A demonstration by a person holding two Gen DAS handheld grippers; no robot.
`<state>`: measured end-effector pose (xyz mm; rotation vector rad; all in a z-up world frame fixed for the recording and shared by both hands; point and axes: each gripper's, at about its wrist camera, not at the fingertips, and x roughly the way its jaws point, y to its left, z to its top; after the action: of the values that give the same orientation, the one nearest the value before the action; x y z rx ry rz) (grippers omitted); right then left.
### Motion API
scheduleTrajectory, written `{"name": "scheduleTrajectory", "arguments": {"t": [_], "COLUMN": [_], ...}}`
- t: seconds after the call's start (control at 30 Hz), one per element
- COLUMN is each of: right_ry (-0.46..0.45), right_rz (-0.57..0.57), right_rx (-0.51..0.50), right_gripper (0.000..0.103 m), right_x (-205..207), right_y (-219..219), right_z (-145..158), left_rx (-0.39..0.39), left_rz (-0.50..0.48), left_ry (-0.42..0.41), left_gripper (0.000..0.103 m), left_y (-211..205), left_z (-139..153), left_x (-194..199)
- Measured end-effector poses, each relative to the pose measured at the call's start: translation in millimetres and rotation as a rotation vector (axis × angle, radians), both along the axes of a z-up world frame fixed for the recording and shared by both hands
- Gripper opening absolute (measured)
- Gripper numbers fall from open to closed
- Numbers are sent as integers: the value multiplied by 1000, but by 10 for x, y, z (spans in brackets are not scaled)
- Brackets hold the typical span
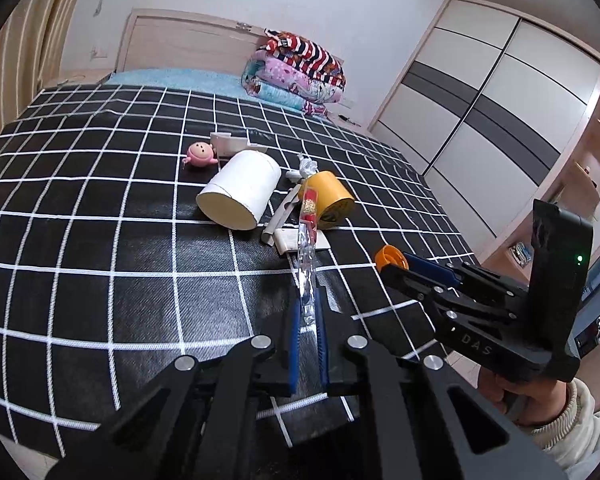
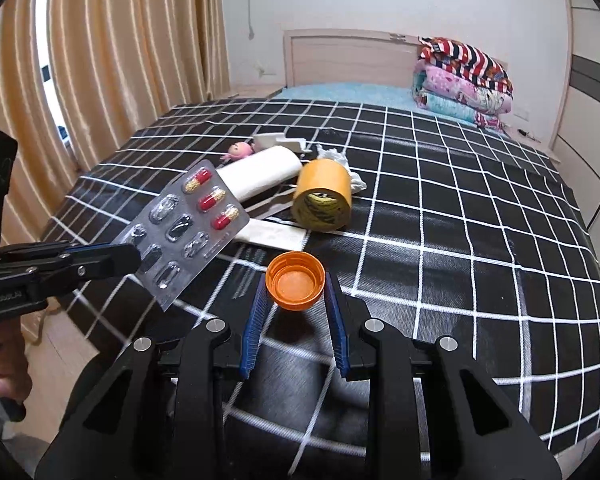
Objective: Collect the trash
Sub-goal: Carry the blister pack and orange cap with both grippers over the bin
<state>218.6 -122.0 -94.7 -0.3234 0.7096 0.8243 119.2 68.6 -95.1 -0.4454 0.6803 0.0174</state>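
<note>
My left gripper is shut on a silver pill blister pack with three red-and-yellow capsules; the pack also shows flat in the right wrist view, held above the bed. My right gripper is shut on an orange bottle cap, also seen in the left wrist view. On the black checked bedspread lie a white paper roll, a yellow tape roll, crumpled clear plastic, white paper strips and a pink toy.
Folded quilts are stacked at the headboard. A wardrobe stands to the right of the bed, curtains to the left. A white cardboard piece lies behind the paper roll.
</note>
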Motion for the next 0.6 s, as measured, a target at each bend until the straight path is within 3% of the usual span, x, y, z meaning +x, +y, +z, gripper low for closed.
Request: {"name": "scheduleTrajectory", "arguments": {"t": [0.4, 0.6], "right_ry": [-15, -2], "right_rz": [70, 95], "right_rx": [31, 11], "right_gripper": [30, 30], "right_x": [-552, -788], "right_y": [-233, -433], "right_z": [144, 78], "left_rx": [77, 99], "left_rz": [-68, -107], "left_ry": [-33, -21], "left_gripper": [7, 7], "left_y": [-342, -436], "left_z": [138, 125], "left_x": [-663, -912]}}
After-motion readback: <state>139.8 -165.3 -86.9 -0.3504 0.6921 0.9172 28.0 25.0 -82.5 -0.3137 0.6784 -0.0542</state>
